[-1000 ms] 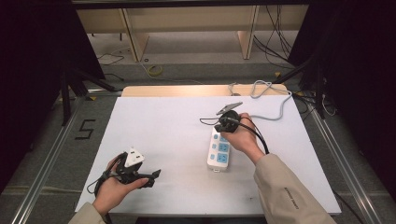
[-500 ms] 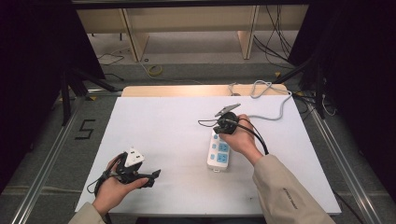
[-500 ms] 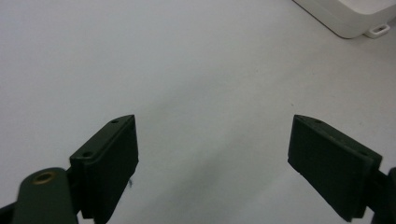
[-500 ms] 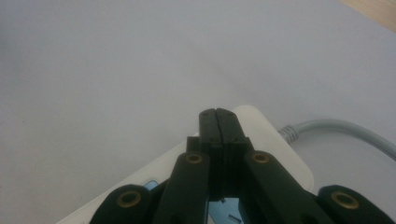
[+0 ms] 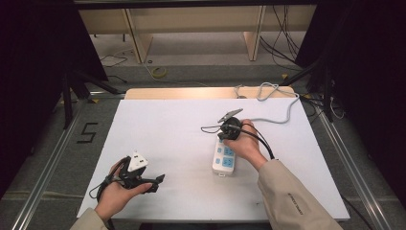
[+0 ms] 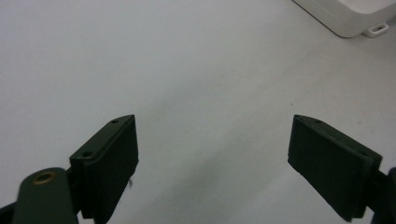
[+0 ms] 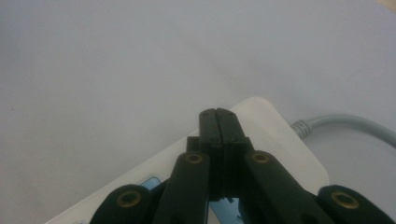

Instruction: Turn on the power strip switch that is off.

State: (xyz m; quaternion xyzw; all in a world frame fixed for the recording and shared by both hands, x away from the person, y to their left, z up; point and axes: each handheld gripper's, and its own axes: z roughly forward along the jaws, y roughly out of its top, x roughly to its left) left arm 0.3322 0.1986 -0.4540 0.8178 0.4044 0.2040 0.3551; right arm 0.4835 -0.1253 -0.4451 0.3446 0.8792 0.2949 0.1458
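A white power strip [image 5: 224, 161] with blue sockets lies right of the table's middle, and its grey cable [image 5: 282, 113] runs off to the far right. My right gripper [image 5: 223, 137] is over the strip's far end, its black jaws pressed together with nothing between them. In the right gripper view the shut right gripper [image 7: 218, 115] points at the rounded end of the strip [image 7: 275, 135], beside the cable [image 7: 348, 122]. My left gripper [image 5: 157, 183] rests at the near left, open and empty. The left gripper [image 6: 212, 149] faces bare table, with a corner of the strip [image 6: 348, 16] beyond it.
The white table [image 5: 167, 124] has a wooden board [image 5: 191, 92] along its far edge. Shelf legs and loose cables [image 5: 282, 43] lie on the floor beyond. Metal rails run along both sides, with a "5" mark [image 5: 87, 132] on the floor at the left.
The right hand has shifted slightly toward the strip's far end. The left hand has kept still.
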